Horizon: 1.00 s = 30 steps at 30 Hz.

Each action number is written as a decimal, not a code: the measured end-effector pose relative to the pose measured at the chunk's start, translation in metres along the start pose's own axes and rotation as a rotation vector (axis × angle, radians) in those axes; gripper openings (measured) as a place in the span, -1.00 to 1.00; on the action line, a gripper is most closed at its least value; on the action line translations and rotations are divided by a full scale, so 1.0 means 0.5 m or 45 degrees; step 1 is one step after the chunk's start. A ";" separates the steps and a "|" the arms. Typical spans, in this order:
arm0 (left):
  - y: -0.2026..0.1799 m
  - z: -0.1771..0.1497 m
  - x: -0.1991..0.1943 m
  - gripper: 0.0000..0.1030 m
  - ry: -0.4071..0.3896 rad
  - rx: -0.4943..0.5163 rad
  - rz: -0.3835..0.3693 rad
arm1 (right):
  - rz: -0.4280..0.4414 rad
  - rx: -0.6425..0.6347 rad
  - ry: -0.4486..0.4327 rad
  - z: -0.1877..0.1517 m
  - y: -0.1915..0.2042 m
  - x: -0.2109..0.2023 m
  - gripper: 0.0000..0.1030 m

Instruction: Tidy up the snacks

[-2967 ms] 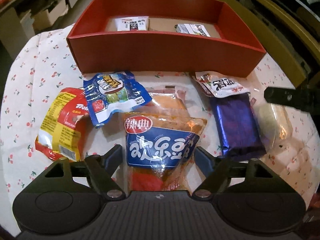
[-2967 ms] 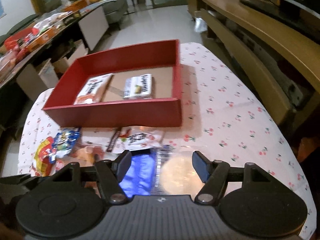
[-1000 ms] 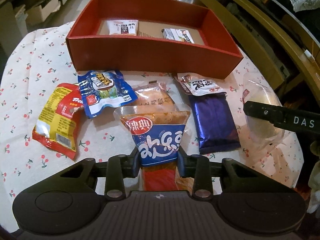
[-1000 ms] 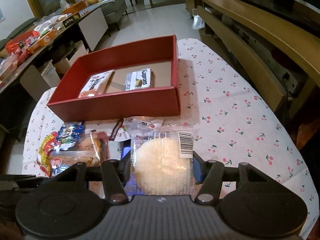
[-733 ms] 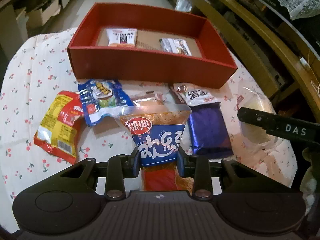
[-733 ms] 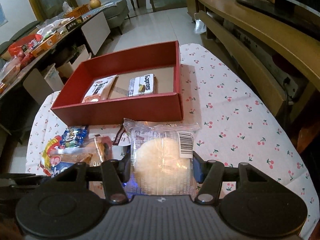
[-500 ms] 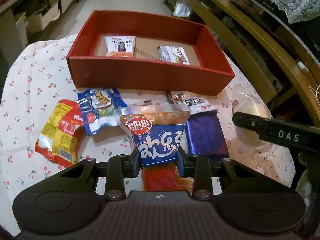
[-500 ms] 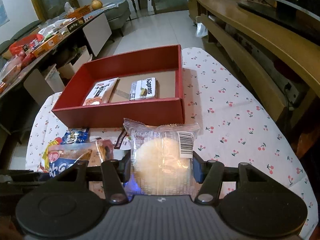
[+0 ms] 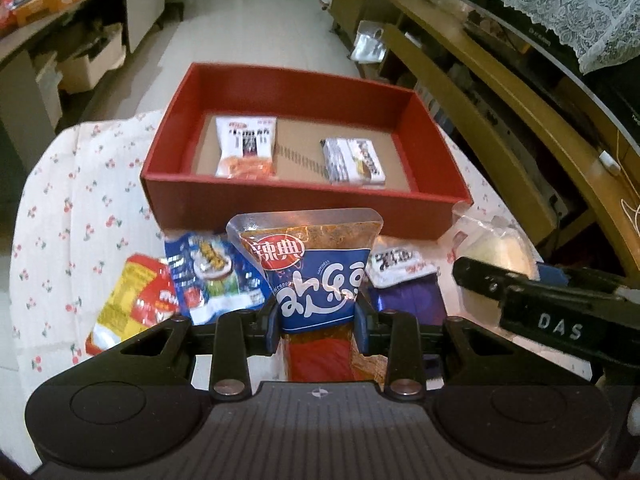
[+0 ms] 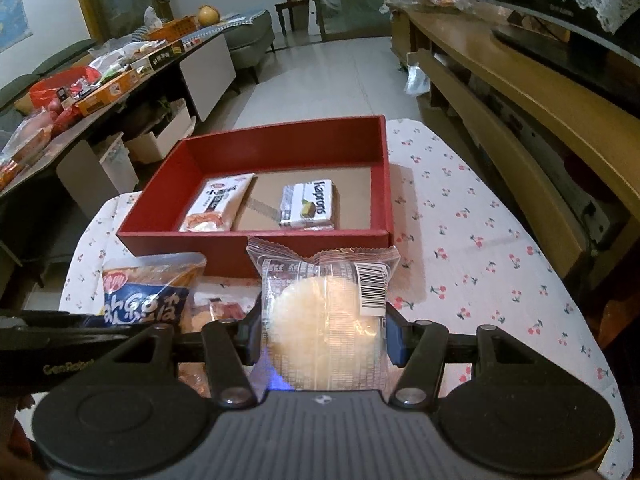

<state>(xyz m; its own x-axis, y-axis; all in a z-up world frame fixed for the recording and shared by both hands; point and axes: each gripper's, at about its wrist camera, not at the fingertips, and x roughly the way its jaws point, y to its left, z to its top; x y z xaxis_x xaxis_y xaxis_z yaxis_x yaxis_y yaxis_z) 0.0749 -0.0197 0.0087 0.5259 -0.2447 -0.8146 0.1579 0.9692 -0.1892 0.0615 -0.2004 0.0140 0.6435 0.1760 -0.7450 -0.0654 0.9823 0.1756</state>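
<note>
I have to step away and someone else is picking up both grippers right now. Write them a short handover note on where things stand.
Left gripper: shut on the blue-and-orange spicy snack pouch, held up in front of the red box.
Right gripper: shut on the clear-wrapped round pastry, also lifted, near the box's front wall.
Done: two packets in the box, a white-and-orange packet on the left and the Kaprons bar on the right.
Left: drop both held snacks in, then the yellow-red bag, blue packet, white sachet and purple bar lying on the tablecloth.
</note>
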 end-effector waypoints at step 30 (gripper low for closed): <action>-0.007 0.117 0.010 -0.18 -0.111 0.025 0.027 | -0.012 0.000 -0.080 0.091 0.036 0.031 0.24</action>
<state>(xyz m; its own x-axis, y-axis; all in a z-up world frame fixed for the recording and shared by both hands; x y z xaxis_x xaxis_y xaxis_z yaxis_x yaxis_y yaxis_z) 0.1261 -0.0259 0.0374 0.6000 -0.2265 -0.7672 0.1618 0.9736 -0.1608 0.1050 -0.1830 0.0347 0.6906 0.1621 -0.7049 -0.0588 0.9839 0.1687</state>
